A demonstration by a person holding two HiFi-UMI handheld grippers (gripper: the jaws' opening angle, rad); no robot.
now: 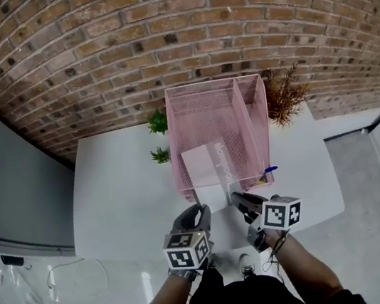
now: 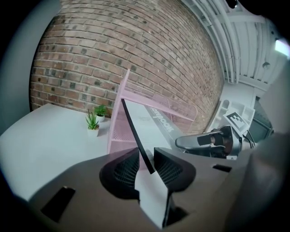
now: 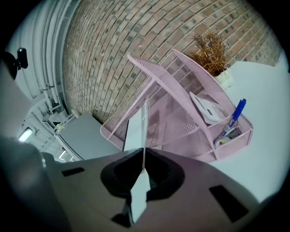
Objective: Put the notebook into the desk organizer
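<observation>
The white and grey notebook (image 1: 207, 166) leans tilted with its far end inside the pink mesh desk organizer (image 1: 214, 100) on the white table (image 1: 121, 195). My left gripper (image 1: 200, 212) is shut on the notebook's near edge, and my right gripper (image 1: 238, 199) is shut on the same edge just to the right. In the left gripper view the notebook (image 2: 152, 122) runs up from the left gripper (image 2: 147, 168) toward the organizer (image 2: 117, 131), with the right gripper (image 2: 199, 142) beside it. In the right gripper view the notebook (image 3: 135, 129) shows edge-on in the right gripper (image 3: 143, 165), in front of the organizer (image 3: 181, 120).
Two small green plants (image 1: 158, 122) (image 1: 159, 155) stand left of the organizer, and a dried brown plant (image 1: 283, 96) stands at its right. A blue pen (image 3: 235, 115) and a white object (image 3: 206, 108) sit in the organizer's front compartments. A brick wall rises behind the table.
</observation>
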